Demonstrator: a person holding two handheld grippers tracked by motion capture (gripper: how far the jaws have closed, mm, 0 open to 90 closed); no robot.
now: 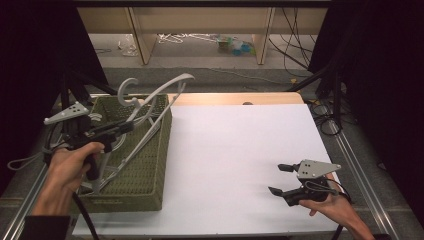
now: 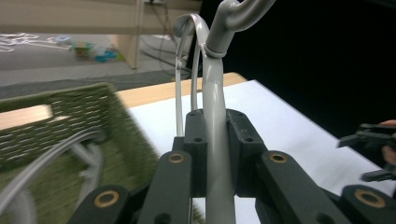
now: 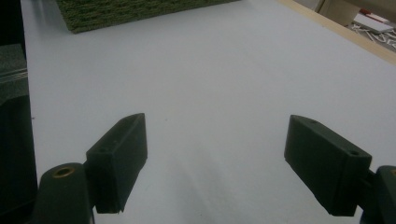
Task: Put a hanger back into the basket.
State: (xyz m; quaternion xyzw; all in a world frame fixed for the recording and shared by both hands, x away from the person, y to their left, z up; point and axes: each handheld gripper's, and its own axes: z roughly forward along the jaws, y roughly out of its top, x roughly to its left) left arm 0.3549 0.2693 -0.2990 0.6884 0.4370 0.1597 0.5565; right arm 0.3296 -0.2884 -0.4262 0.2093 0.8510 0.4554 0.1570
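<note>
Clamped in my left tool (image 2: 215,154), the grey hanger (image 2: 214,93) could snag the basket (image 1: 150,165) below it. Right tool (image 1: 281,179) gapes empty

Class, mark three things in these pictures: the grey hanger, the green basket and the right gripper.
grey hanger (image 1: 131,89), high view, on its hook.
green basket (image 1: 150,165), high view, on its right wall.
right gripper (image 3: 215,168), right gripper view, midway between its open fingers.
</note>
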